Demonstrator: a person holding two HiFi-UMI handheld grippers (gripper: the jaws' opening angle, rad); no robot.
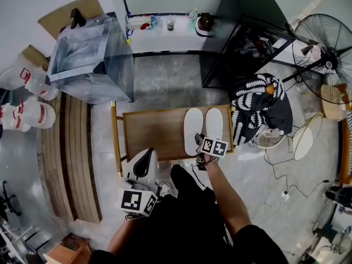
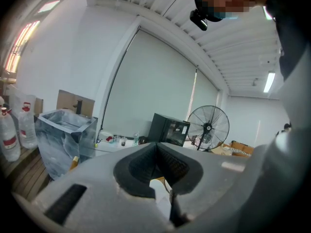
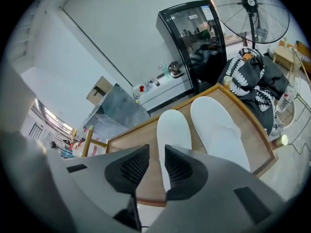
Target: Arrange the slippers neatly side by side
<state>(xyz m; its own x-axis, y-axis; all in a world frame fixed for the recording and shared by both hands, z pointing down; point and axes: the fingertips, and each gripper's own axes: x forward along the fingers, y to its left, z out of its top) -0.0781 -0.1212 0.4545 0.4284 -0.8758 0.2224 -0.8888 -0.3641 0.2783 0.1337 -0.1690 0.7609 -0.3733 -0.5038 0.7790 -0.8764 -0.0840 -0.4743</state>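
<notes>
Head view first: two white slippers lie side by side on the bench (image 1: 154,131), just touching or nearly so, toes pointing away. The right gripper (image 1: 201,142) hovers at their heel end. The left gripper (image 1: 144,161) is well back from the bench, close to the person's body.

Left gripper view: the left gripper (image 2: 156,147) has its tips pressed together and holds nothing. It points up across the room at a fan (image 2: 208,125) and a black cabinet (image 2: 169,129), with no slipper ahead of it.

Right gripper view: the right gripper (image 3: 156,152) shows a narrow gap between its pads, with nothing in it. The near slipper (image 3: 172,130) lies straight ahead, heel just beyond the tips, and the far slipper (image 3: 216,127) is ahead and to the right.

The pair already looks tidy, so the danger is overdoing it. A push forward on that heel would likely skew the near slipper. A knock to the right could slide the far slipper towards the bench rim close beside it. With the left gripper so far back, nothing is placed to steady either one.
</notes>
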